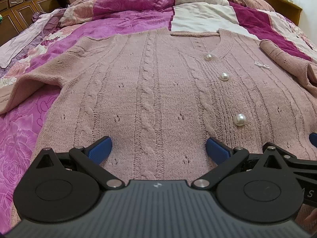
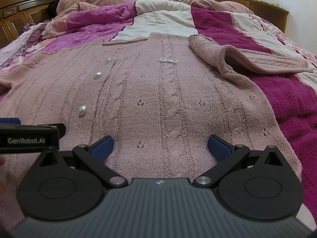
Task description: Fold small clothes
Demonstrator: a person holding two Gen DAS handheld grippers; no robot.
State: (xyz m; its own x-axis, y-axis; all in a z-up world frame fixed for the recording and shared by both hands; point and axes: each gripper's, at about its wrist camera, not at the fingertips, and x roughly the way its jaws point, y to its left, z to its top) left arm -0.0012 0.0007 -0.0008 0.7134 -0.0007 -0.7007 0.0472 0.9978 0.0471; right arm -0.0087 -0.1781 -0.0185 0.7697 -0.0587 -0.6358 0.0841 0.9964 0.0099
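Both claws stood with their blue pads spread wide and nothing between them, side by side over the near hem. Beneath and ahead of the left claw and the right claw lay the dusty-pink cable-knit cardigan with pearl buttons, flat on the bed's magenta quilt, its long axis running straight away toward the neckline. Its right sleeve, already doubled over, lay far ahead and rightward, nearer the right claw; the left sleeve spread out leftward, nearer the left claw, probably the next fold.
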